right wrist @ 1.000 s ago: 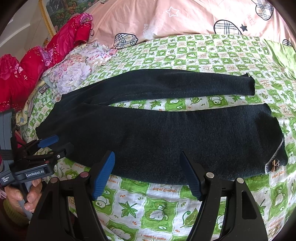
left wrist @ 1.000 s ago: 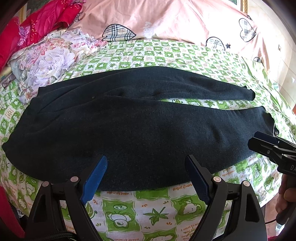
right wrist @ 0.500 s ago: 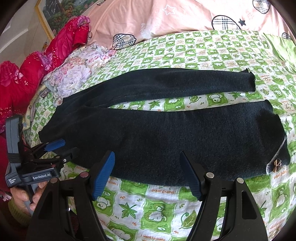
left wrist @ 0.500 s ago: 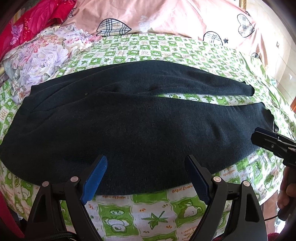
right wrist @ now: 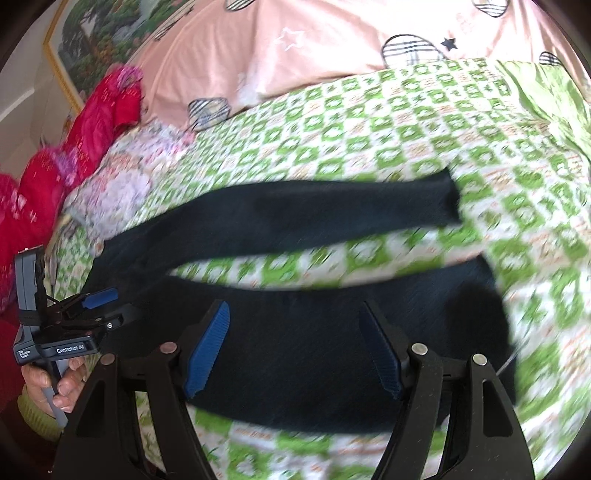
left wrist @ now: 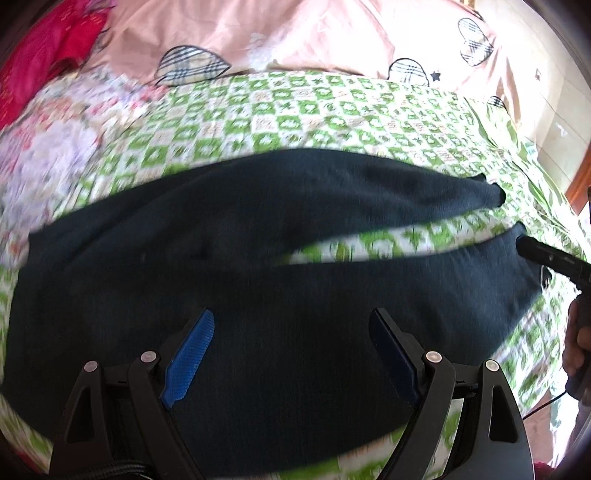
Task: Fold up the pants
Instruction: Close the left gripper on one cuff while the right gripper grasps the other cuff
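Dark navy pants [left wrist: 258,280] lie flat across a green-and-white checked bedsheet [left wrist: 295,122], legs spread in a narrow V toward the right; they also show in the right wrist view [right wrist: 303,332]. My left gripper [left wrist: 291,354] is open and empty above the near leg, close to the waist end. My right gripper [right wrist: 293,347] is open and empty above the near leg, close to its cuff. The right gripper's tip shows in the left wrist view [left wrist: 546,254] by the near cuff. The left gripper shows in the right wrist view [right wrist: 92,310], open. Both views are motion-blurred.
A pink quilt [left wrist: 258,33] with heart patches lies along the far side. A floral cloth [left wrist: 48,147] and red bedding [right wrist: 74,147] lie at the far left. A framed picture [right wrist: 92,48] hangs behind. The bed's near edge lies under the grippers.
Both grippers have moved forward and lower over the near pant leg, still open. The right gripper has also shifted toward the cuff end.
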`<state>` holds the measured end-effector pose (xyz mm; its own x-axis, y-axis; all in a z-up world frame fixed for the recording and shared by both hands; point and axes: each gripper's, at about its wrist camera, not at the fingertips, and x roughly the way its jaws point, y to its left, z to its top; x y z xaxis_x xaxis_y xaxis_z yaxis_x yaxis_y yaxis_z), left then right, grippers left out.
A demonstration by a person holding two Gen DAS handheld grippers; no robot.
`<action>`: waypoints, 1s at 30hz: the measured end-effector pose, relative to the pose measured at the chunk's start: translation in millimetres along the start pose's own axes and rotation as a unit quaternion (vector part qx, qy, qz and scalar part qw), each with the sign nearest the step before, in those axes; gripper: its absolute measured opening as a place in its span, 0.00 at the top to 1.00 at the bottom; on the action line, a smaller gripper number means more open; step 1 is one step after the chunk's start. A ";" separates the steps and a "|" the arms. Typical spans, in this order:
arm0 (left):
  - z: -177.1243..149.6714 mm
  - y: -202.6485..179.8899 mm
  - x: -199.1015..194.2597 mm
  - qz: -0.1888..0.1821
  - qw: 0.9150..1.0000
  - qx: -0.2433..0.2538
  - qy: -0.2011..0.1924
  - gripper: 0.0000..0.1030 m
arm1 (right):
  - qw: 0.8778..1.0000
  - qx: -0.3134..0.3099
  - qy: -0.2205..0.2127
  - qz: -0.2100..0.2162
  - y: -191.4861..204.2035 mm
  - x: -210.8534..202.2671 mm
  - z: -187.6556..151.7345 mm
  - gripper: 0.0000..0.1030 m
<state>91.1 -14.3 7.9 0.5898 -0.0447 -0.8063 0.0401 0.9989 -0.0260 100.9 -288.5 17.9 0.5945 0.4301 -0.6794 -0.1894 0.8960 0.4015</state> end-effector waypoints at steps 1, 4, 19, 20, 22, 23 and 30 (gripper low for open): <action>11.7 0.3 3.6 -0.006 1.000 0.008 0.002 0.16 | 1.000 0.004 -0.003 -0.003 -5.5 -0.4 7.9 0.29; 37.3 -0.2 11.9 -0.018 0.999 0.026 0.006 0.16 | 1.000 0.014 -0.011 -0.005 -25.6 -1.9 32.7 0.29; 152.2 -3.4 112.9 -0.075 0.989 0.103 0.078 0.16 | 0.997 0.049 0.059 -0.026 -124.6 47.3 119.0 0.29; 157.6 -3.3 121.6 -0.082 0.987 0.109 0.087 0.16 | 0.996 0.045 0.069 -0.021 -125.4 53.6 120.9 0.29; 168.2 -4.1 142.9 -0.086 0.983 0.124 0.105 0.16 | 0.995 0.041 0.087 -0.014 -127.6 64.3 122.1 0.33; 172.2 -3.4 152.4 -0.090 0.981 0.127 0.115 0.16 | 0.995 0.039 0.096 -0.011 -128.9 69.7 123.0 0.40; 185.3 0.7 187.6 -0.118 0.972 0.135 0.153 0.33 | 0.993 0.012 0.115 -0.002 -126.9 85.1 128.4 0.90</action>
<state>351.2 -25.2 -33.9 0.2729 -0.2234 -0.9358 0.3794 0.9188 -0.1088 275.8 -379.7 -12.1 0.4008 0.4430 -0.8019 -0.1663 0.8960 0.4118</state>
